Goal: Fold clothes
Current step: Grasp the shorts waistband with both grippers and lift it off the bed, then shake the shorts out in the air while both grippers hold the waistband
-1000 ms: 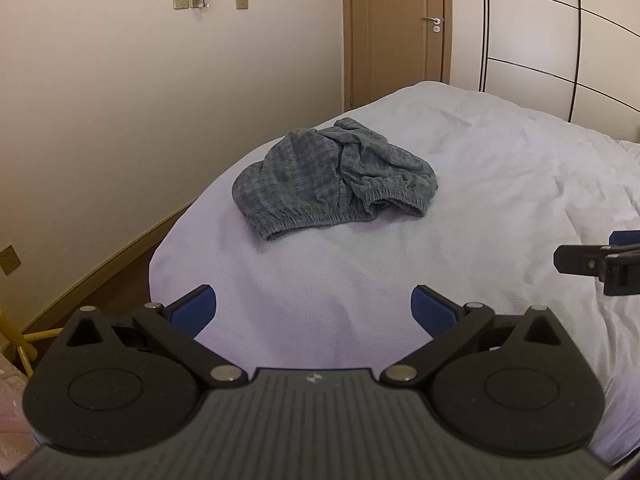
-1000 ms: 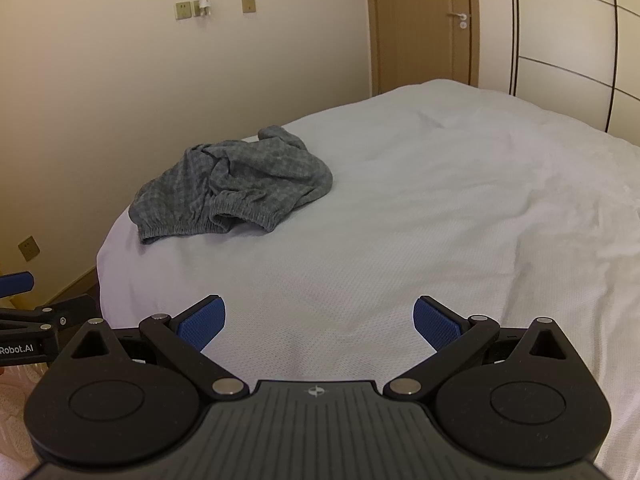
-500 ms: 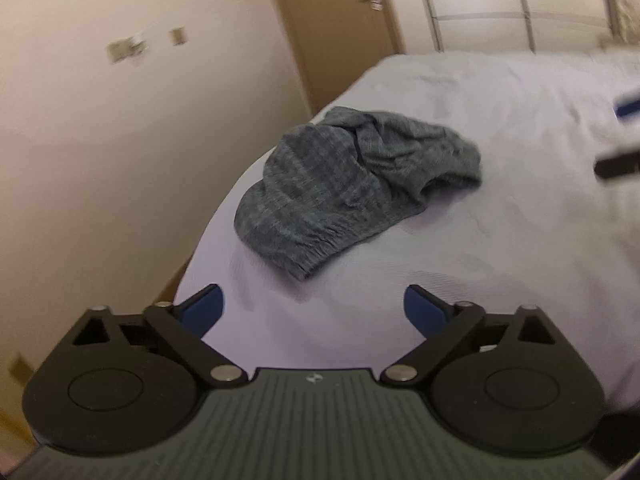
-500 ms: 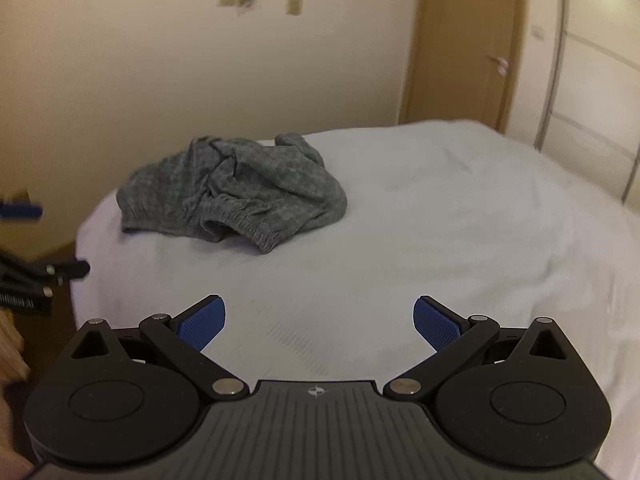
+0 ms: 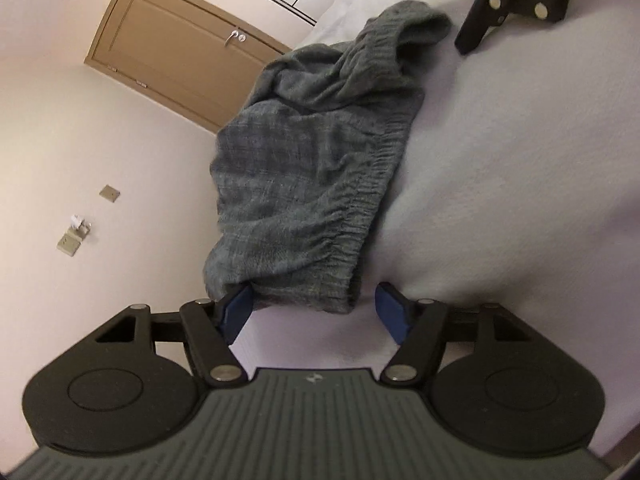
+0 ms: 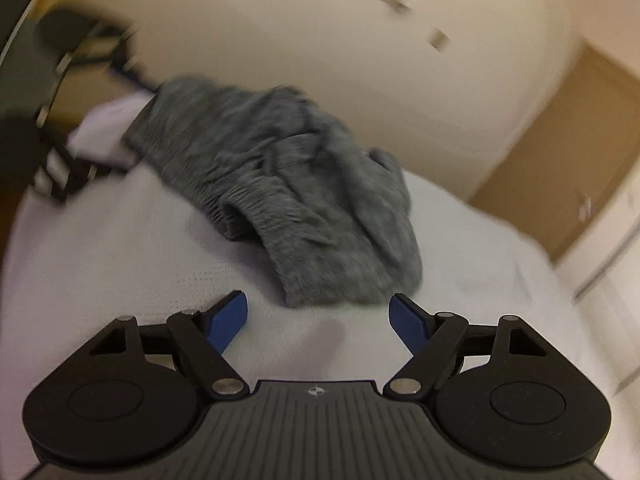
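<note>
Both grippers have closed in on the one grey garment (image 5: 312, 168) crumpled near the edge of the white bed (image 5: 520, 160). Left gripper (image 5: 314, 312) straddles its gathered hem (jaws spread); right gripper (image 6: 318, 320), likewise spread, sits just short of the cloth. One brown door (image 5: 180, 52) stands behind.

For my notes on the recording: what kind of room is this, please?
Most likely a bedroom: a bed with a white cover, a crumpled grey garment on it, and a wooden door.
</note>
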`<control>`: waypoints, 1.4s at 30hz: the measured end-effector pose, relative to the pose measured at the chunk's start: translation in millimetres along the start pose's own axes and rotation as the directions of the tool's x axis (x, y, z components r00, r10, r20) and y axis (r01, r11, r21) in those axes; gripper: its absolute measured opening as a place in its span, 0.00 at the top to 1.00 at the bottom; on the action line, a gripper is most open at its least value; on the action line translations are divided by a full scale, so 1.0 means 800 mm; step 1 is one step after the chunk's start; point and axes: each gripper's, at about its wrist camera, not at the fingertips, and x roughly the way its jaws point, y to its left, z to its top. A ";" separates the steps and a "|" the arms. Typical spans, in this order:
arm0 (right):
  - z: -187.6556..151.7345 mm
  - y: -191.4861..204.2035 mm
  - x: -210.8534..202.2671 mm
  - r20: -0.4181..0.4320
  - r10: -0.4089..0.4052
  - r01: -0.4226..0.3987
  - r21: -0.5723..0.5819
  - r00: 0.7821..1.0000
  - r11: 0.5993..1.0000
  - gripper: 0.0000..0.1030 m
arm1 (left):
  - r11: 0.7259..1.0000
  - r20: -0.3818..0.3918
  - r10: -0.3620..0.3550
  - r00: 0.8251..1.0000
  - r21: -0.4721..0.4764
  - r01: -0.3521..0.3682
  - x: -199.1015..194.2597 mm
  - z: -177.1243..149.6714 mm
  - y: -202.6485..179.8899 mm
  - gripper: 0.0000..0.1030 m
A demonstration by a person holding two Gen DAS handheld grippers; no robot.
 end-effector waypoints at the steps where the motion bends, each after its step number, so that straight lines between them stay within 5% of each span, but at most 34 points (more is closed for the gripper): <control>1: 0.001 0.003 0.006 0.008 -0.008 0.008 -0.026 1.000 1.000 0.24 | 1.000 0.005 -0.002 1.000 0.004 0.002 0.003 0.000 0.002 0.47; 2: 0.003 0.006 0.011 0.015 -0.015 0.015 -0.047 1.000 0.999 0.25 | 1.000 0.009 -0.005 1.000 0.007 0.005 0.006 0.001 0.003 0.53; 4: 0.006 0.006 0.022 0.023 -0.024 0.026 -0.067 0.999 0.997 0.31 | 1.000 0.019 -0.014 1.000 0.016 0.013 0.010 0.003 0.005 0.79; 5: 0.009 0.005 0.026 0.023 -0.027 0.029 -0.071 0.999 0.997 0.39 | 1.000 0.027 -0.021 0.999 -0.001 0.021 0.010 0.005 0.009 0.82; 6: 0.010 0.003 0.029 0.019 -0.027 0.028 -0.071 0.999 0.997 0.60 | 0.999 0.037 -0.027 0.999 -0.018 0.028 0.009 0.008 0.012 0.82; 8: 0.013 0.000 0.031 0.011 -0.035 0.036 -0.063 0.999 0.997 0.73 | 0.996 0.066 -0.031 0.997 -0.076 0.036 0.000 0.013 0.025 0.83; 14: 0.007 -0.052 -0.028 0.060 -0.110 0.105 0.080 0.992 0.991 0.78 | 0.966 0.185 0.002 0.983 -0.256 0.046 -0.059 0.049 0.083 0.84; 19: -0.010 -0.116 -0.137 0.099 -0.221 0.196 0.215 0.970 0.957 0.79 | 0.922 0.342 0.023 0.940 -0.371 0.113 -0.135 0.111 0.130 0.85; 27: -0.094 -0.163 -0.365 0.053 -0.402 0.351 0.394 0.914 0.850 0.79 | 0.885 0.597 -0.097 0.797 -0.316 0.344 -0.236 0.229 0.115 0.89; 28: -0.107 -0.164 -0.394 0.037 -0.426 0.377 0.402 0.904 0.835 0.79 | 0.878 0.614 -0.118 0.780 -0.303 0.371 -0.243 0.241 0.110 1.00; 34: -0.180 -0.170 -0.573 -0.047 -0.562 0.515 0.469 0.826 0.718 0.79 | 0.823 0.710 -0.240 0.663 -0.214 0.527 -0.290 0.315 0.074 1.00; 40: -0.256 -0.169 -0.664 -0.166 -0.641 0.628 0.486 0.749 0.608 0.79 | 0.745 0.780 -0.350 0.520 -0.104 0.658 -0.336 0.388 0.036 0.98; 42: -0.282 -0.173 -0.664 -0.211 -0.639 0.644 0.494 0.740 0.583 0.79 | 0.723 0.760 -0.425 0.492 -0.043 0.690 -0.341 0.401 -0.014 0.97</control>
